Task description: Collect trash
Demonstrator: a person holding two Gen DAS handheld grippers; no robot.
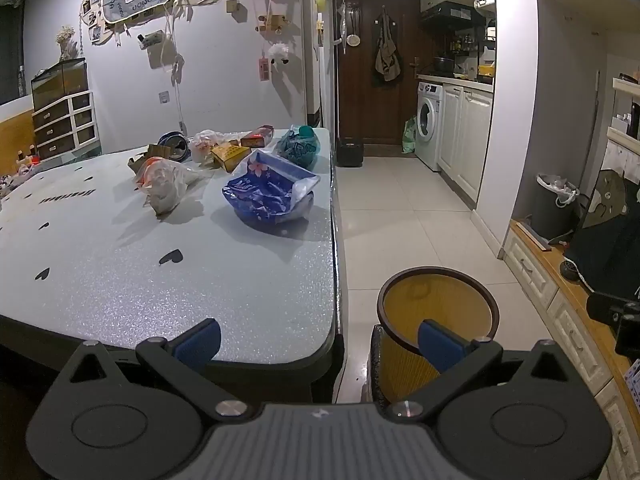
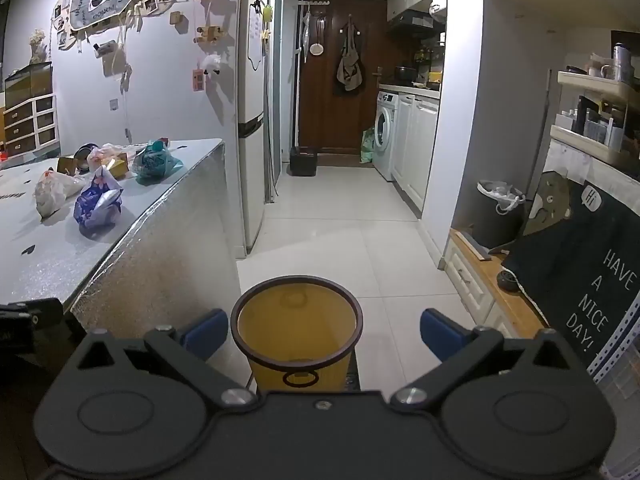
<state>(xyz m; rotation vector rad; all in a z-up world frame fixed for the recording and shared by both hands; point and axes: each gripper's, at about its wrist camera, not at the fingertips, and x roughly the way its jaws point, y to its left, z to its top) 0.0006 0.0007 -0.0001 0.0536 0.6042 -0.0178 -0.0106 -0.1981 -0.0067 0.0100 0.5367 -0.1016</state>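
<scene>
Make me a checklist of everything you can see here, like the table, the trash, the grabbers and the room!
Surface: pale sparkly table with small black heart marks; near half bare.
Job's things: yellow bin on the floor by the table corner, looks empty. Trash at the table's far end: blue flowered wrapper, clear plastic bag, teal bag, yellow carton, red box.
Clutter: dark round tin among the trash.
Grippers: left gripper and right gripper, jaws wide open, holding nothing.
Cables: nothing seen.
Surroundings: tiled floor, fridge, washing machine, grey lined bin, brown door.
</scene>
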